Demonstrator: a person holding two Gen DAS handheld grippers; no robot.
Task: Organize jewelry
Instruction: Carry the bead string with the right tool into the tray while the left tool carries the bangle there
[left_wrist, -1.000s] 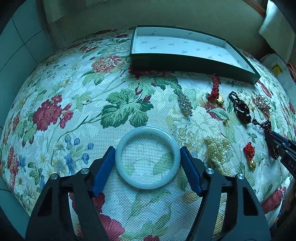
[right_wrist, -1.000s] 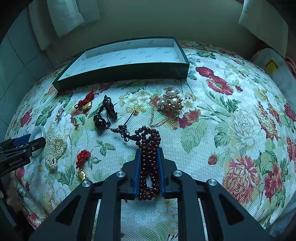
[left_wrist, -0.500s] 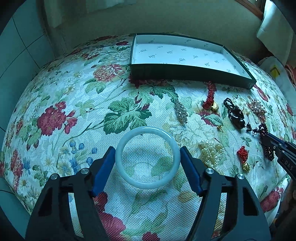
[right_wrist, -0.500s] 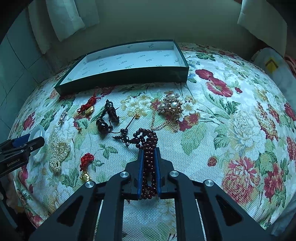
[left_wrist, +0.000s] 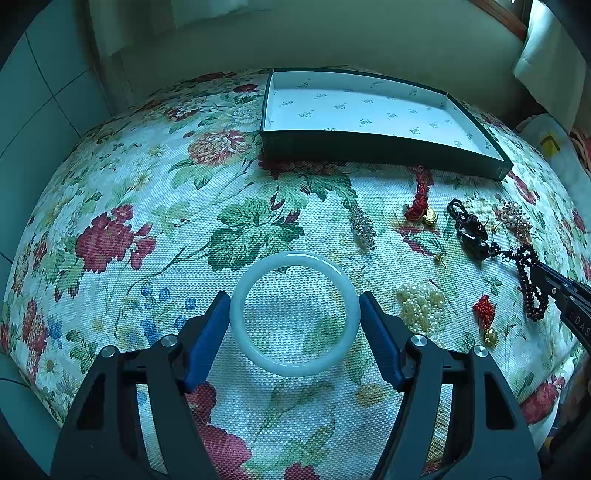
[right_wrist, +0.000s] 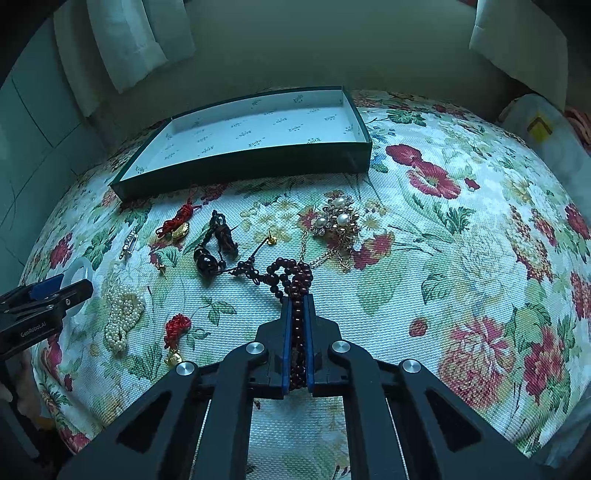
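Note:
A pale jade bangle (left_wrist: 295, 258) sits between the blue pads of my left gripper (left_wrist: 293, 299), which touch it on both sides and hold it just above the floral cloth. My right gripper (right_wrist: 297, 301) has its jaws closing tight on a bunched dark red bead bracelet (right_wrist: 291, 275), whose far loops still lie on the cloth. A dark green box (left_wrist: 369, 147) with a white printed lining stands open at the back, with nothing in it. In the left wrist view the right gripper (left_wrist: 554, 280) shows at the right edge with beads hanging from it.
Loose on the cloth lie a pearl strand (right_wrist: 122, 317), two red knot charms (right_wrist: 177, 328) (right_wrist: 177, 221), a black pendant on a cord (right_wrist: 205, 260), a pearl brooch (right_wrist: 338, 221) and a silver brooch (left_wrist: 364, 225). The cushion drops away at its edges.
The right jaws have narrowed onto the beads, squeezing the bunch into a thin column. The left gripper has carried the bangle slightly up off the cloth.

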